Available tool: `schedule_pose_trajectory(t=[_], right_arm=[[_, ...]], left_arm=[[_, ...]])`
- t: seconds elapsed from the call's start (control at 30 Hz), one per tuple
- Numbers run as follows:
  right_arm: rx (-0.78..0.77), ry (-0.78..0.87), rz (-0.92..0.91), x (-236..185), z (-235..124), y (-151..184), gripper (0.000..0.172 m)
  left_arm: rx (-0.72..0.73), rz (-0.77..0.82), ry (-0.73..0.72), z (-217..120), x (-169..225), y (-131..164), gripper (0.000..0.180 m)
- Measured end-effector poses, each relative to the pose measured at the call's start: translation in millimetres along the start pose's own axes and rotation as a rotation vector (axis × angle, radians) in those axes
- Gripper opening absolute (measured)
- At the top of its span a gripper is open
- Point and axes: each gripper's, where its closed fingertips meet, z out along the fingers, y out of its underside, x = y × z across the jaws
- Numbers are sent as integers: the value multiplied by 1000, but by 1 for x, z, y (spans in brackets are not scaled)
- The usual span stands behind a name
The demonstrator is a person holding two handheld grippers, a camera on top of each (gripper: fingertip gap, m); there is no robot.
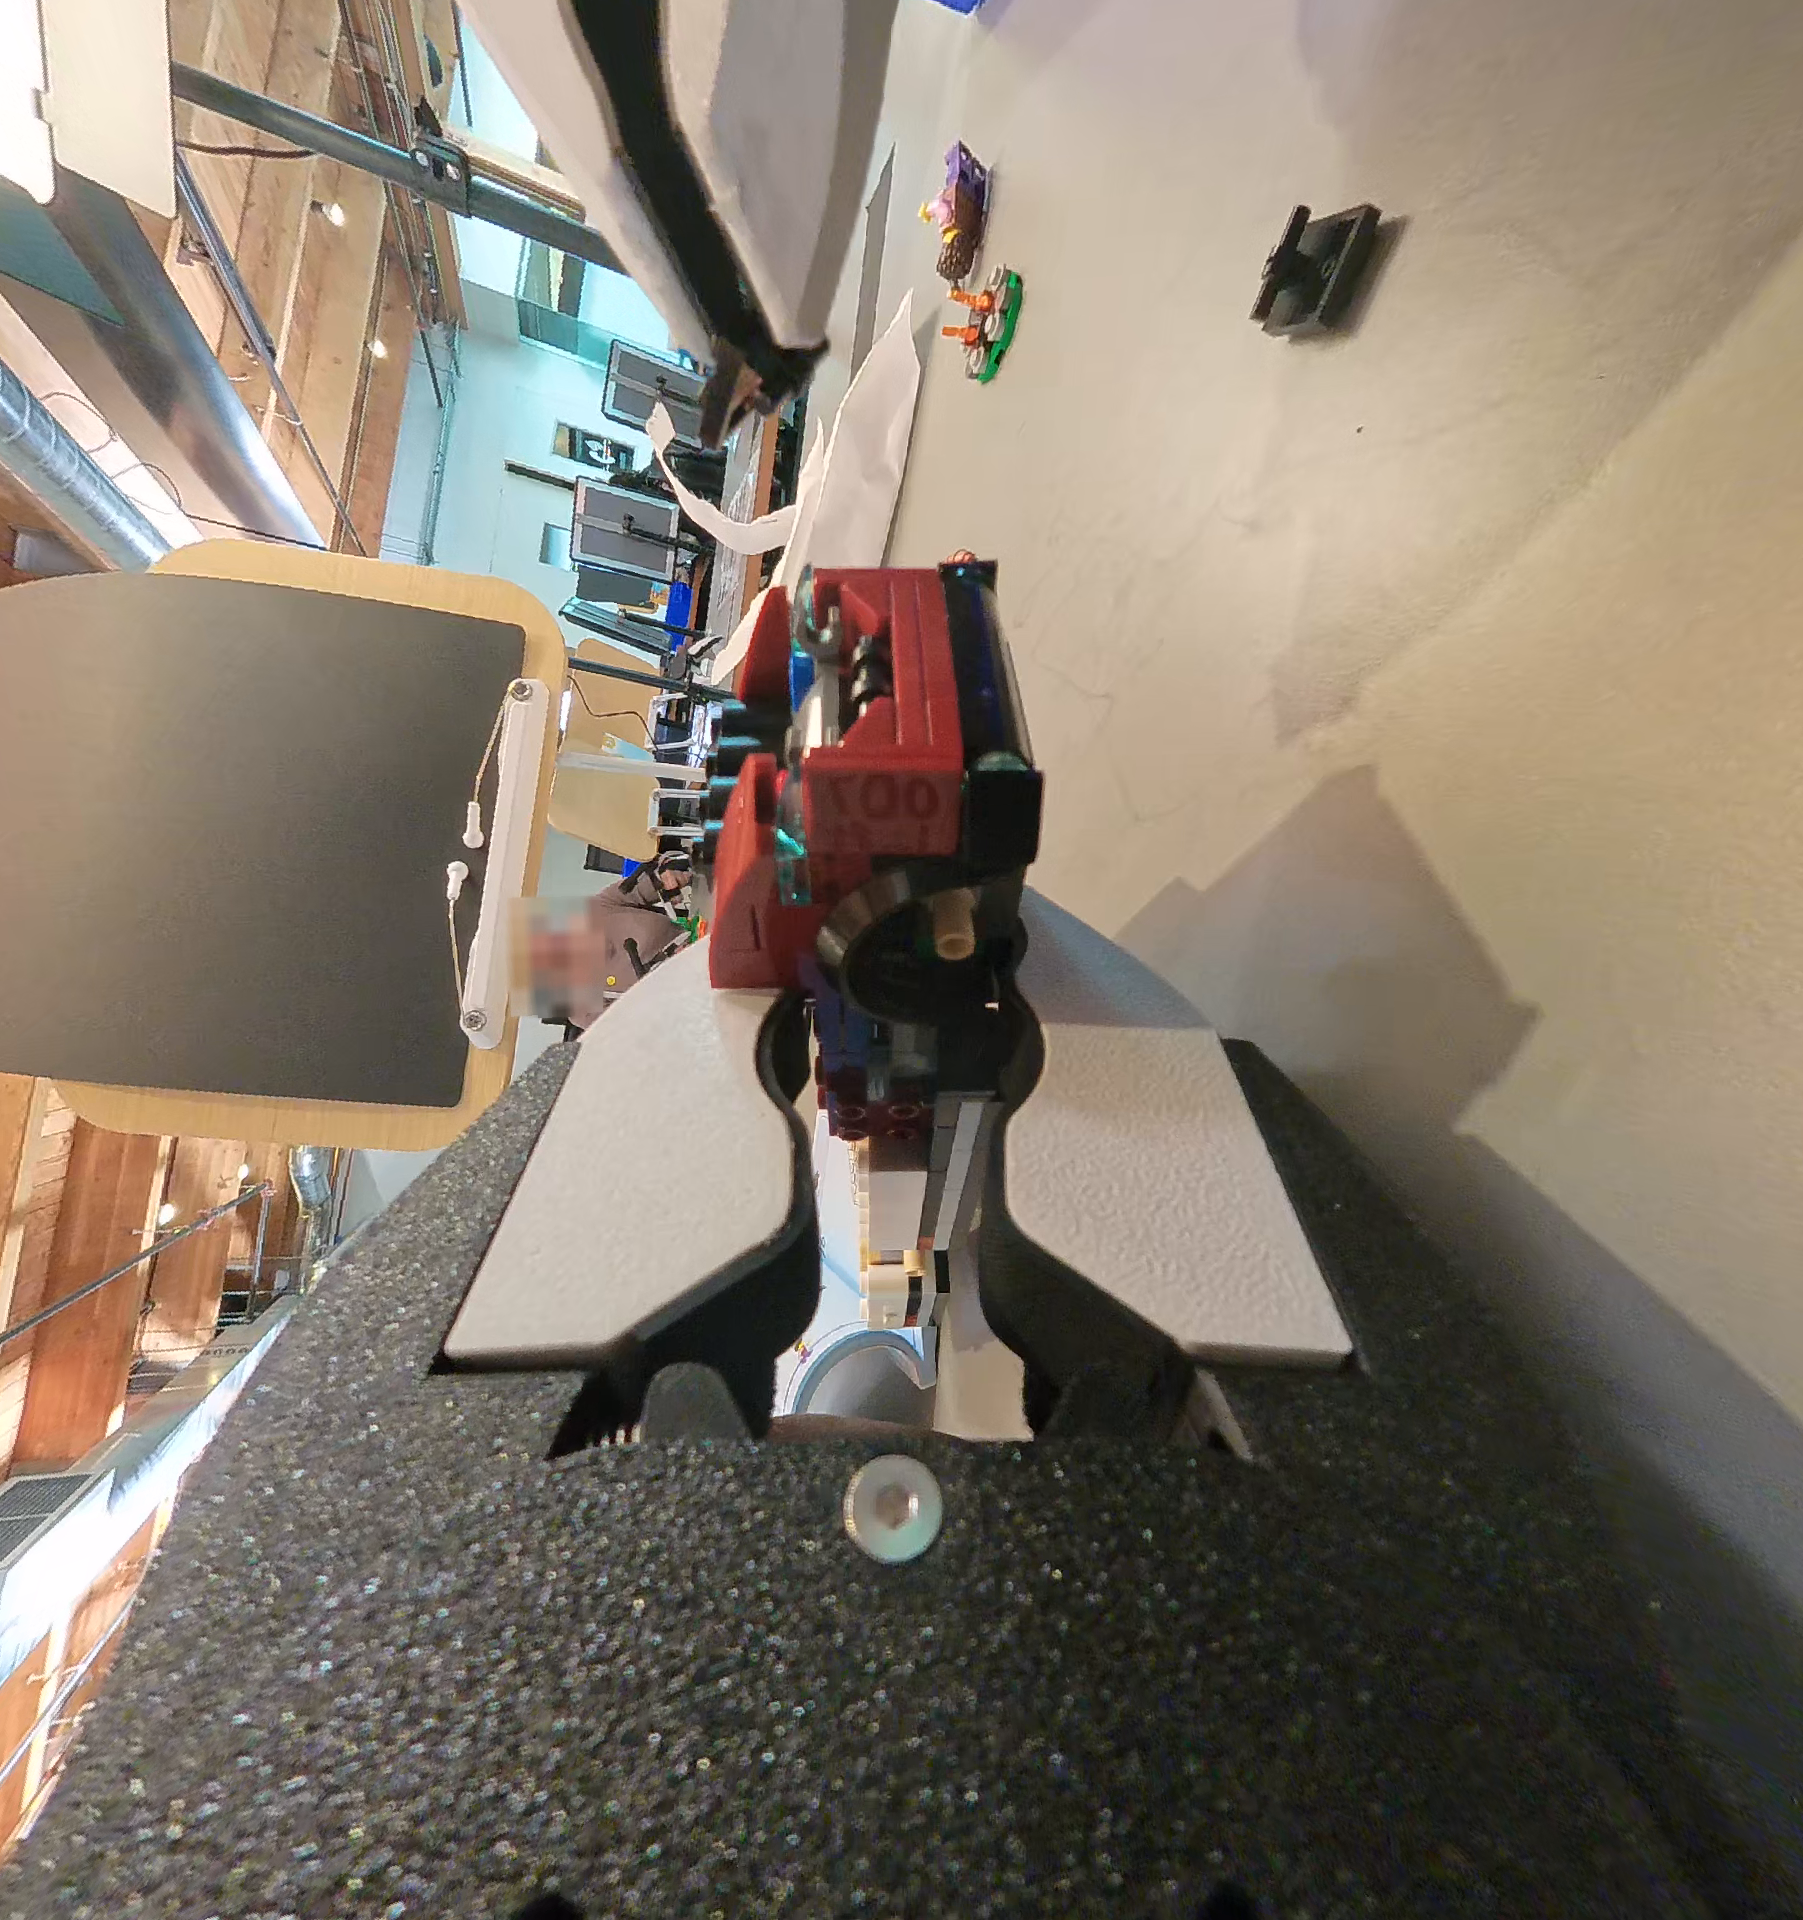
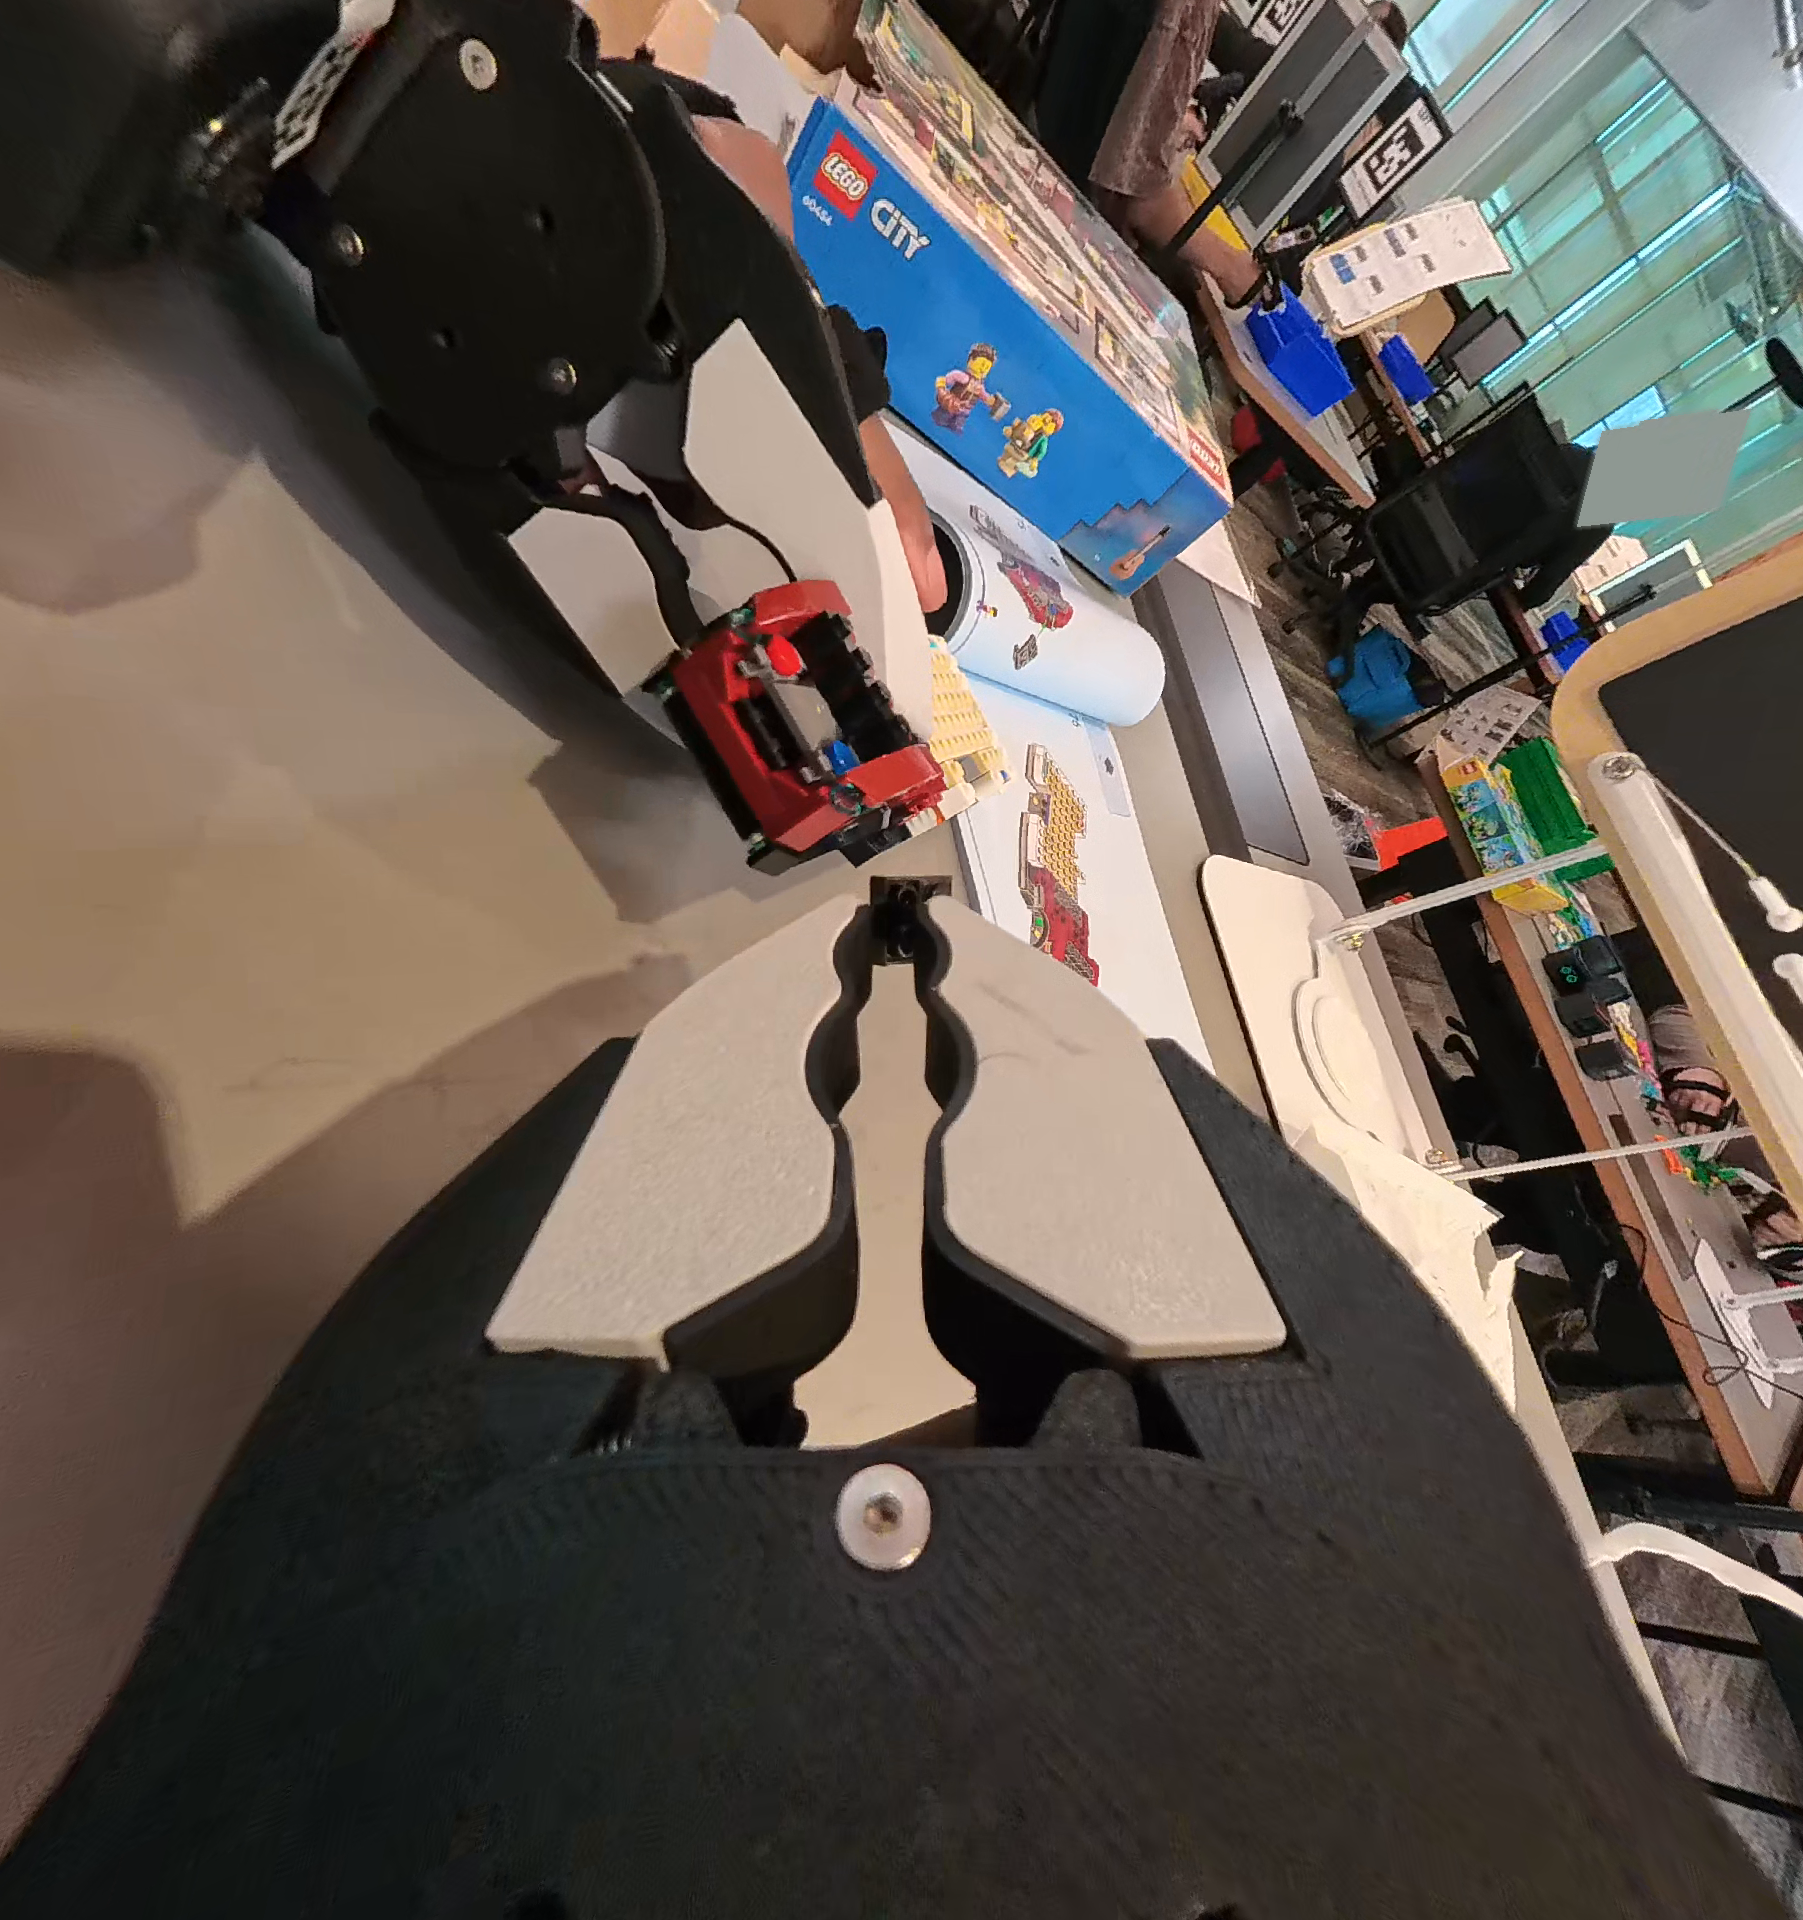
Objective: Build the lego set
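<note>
My left gripper (image 1: 902, 1023) is shut on a red and black brick-built vehicle (image 1: 876, 769), gripping its rear part and holding it above the pale table (image 1: 1396, 520). The same vehicle (image 2: 793, 738) shows in the right wrist view, held by the left gripper (image 2: 668, 561) above the table. My right gripper (image 2: 902, 925) is shut on a small black brick piece (image 2: 902, 914) pinched at the fingertips, just below the vehicle's near end. The right gripper's finger (image 1: 731, 343) shows at the top of the left wrist view, beyond the vehicle.
A small black brick part (image 1: 1318, 270) and a little green-based brick build (image 1: 985, 322) lie on the table. An open instruction booklet (image 2: 1063, 790), a tan brick plate (image 2: 964, 727) and a blue toy box (image 2: 1001, 343) lie to the right. A person sits at a far table.
</note>
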Motion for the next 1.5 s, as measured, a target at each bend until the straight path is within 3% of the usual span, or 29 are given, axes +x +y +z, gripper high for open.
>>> schedule_pose_trajectory(t=[1.5], right_arm=[[114, -14, -26, -11, -6, -18, 7]], left_arm=[[2, -9, 1, -1, -1, -1, 32]])
